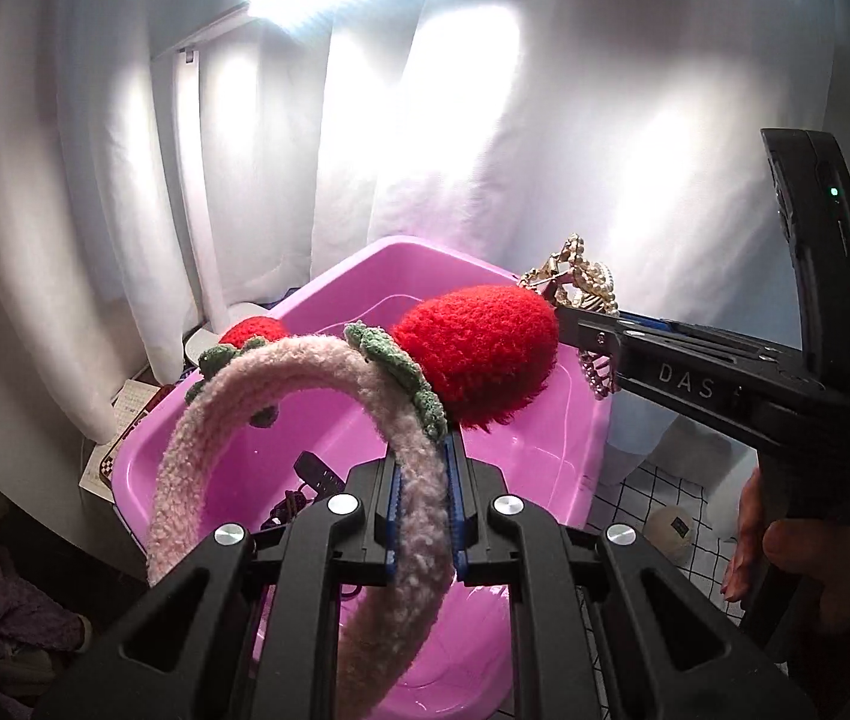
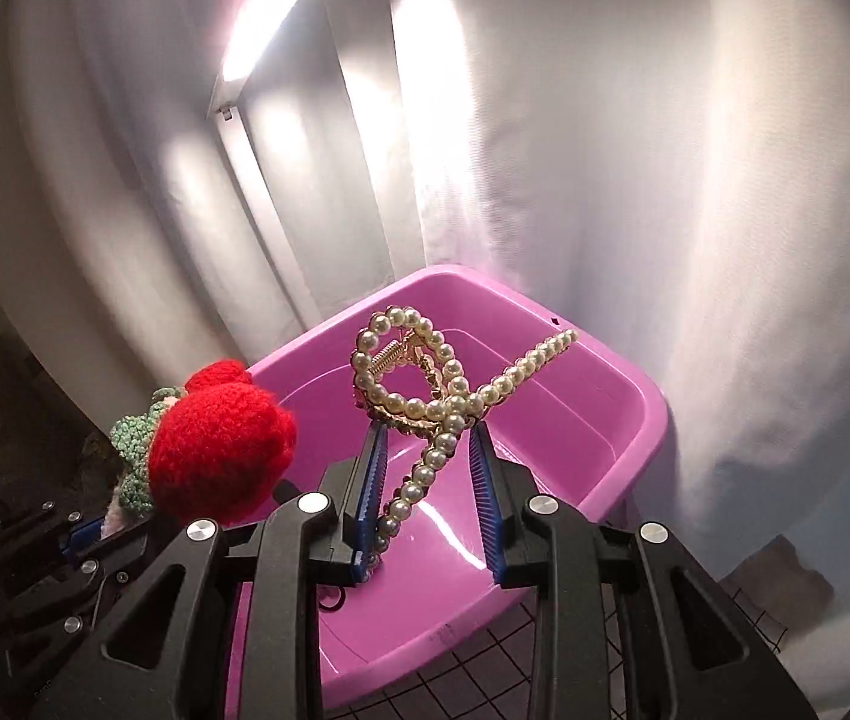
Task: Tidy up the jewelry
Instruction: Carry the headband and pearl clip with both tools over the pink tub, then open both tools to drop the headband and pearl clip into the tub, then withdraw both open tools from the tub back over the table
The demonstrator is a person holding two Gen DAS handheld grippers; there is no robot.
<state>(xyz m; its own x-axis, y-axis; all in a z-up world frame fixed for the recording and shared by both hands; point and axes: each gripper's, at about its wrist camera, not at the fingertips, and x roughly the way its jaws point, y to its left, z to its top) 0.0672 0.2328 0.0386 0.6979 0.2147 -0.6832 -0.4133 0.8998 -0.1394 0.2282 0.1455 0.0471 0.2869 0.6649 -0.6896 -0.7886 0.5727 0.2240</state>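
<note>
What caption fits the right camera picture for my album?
Right gripper carries a pearl clip over the pink tub.

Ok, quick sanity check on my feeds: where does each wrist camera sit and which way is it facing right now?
Left wrist: on the left gripper, looking down along its fingers at the headband; the person's right hand shows.
Right wrist: on the right gripper, looking down along its fingers at the pearl hair claw; no hand visible.
Shared: the pink tub below, the headband's red pompoms, each other's gripper.
</note>
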